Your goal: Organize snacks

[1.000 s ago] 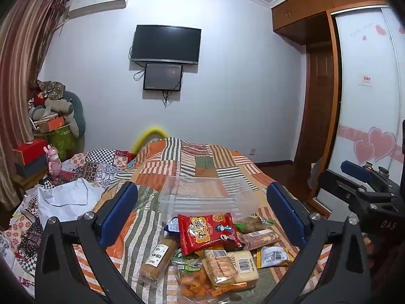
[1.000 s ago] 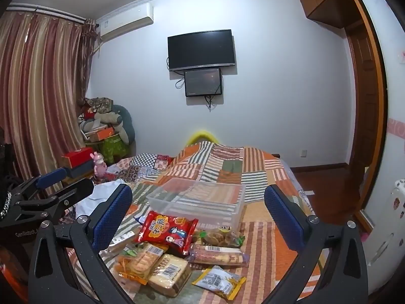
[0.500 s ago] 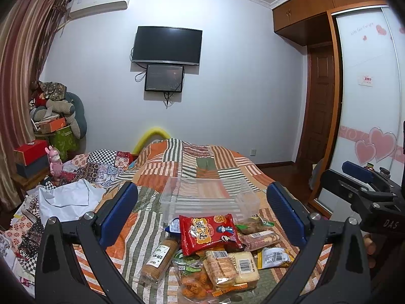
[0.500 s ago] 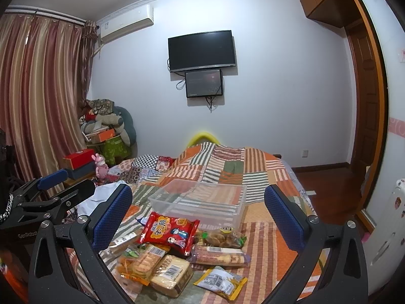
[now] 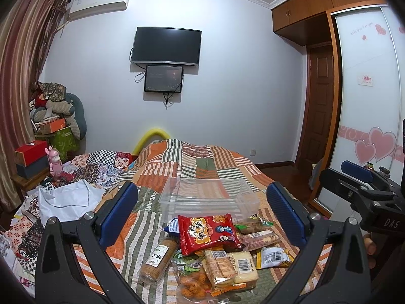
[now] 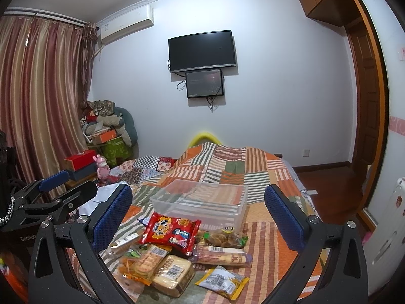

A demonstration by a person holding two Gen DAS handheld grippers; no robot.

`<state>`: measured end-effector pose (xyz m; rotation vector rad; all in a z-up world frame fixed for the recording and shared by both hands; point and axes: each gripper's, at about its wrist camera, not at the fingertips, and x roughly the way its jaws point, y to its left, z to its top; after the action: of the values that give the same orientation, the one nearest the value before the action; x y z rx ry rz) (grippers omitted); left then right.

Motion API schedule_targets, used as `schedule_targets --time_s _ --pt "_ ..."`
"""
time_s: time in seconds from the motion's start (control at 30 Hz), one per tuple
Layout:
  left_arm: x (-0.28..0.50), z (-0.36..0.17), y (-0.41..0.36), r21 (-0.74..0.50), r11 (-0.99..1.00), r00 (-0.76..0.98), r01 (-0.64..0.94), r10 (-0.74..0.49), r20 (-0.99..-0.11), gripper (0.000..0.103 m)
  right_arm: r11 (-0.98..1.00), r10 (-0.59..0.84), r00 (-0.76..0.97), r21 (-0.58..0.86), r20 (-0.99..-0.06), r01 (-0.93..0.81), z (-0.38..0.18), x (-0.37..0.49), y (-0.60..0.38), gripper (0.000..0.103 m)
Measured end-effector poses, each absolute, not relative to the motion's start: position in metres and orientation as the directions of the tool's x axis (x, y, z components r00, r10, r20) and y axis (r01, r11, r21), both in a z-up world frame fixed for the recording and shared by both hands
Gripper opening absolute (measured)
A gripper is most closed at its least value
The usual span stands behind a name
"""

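1. While nothing sits between them, your left gripper [image 5: 202, 210] has its blue fingers [image 5: 119, 212] spread wide, and your right gripper [image 6: 197, 212] has its pads [image 6: 111, 215] parted the same way. Both hang above the bed, empty, framing the work before committing.

2. Look between the left fingers: the snack pile [image 5: 215, 253] lies at 6 o'clock, low in the view. The red chip bag [image 5: 207, 233] sits on top, so I judge it the easiest first pick, since it overlaps the packets beneath.

3. Note the round biscuit sleeve [image 5: 158, 261] at 7 o'clock, lying a little off the heap's edge, free to grab without disturbing the rest.

4. From the right wrist, the yellow packet [image 6: 222, 282] lies alone at 5 o'clock, just beside the pile, while the pale cake pack [image 6: 172, 272] rests against the orange cracker wrappers.

5. Past the pile at 12 o'clock stands the clear plastic bin [image 5: 210, 197], open-topped, empty as far as I can tell, and touching the red bag's far edge. It is likely set that close to keep each carry short.

6. Mind the striped quilt [image 5: 192, 167]: being soft, it probably lets packets sink and slide.

7. Farther out, your right tool shows at 3 o'clock in the left view, well clear of the snacks.
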<state>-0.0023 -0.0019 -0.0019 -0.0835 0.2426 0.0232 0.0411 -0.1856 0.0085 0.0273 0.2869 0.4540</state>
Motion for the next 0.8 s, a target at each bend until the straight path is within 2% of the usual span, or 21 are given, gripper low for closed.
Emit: schedule_targets --time_s 0.8 --pt "-0.0008 -0.0008 -0.0023 -0.095 0.995 0.97 -0.035 0.011 -0.242 0.103 0.893 0.45 0.852 0.106 -0.267 -0.438 0.0066 0.0389 -0.1837 0.103"
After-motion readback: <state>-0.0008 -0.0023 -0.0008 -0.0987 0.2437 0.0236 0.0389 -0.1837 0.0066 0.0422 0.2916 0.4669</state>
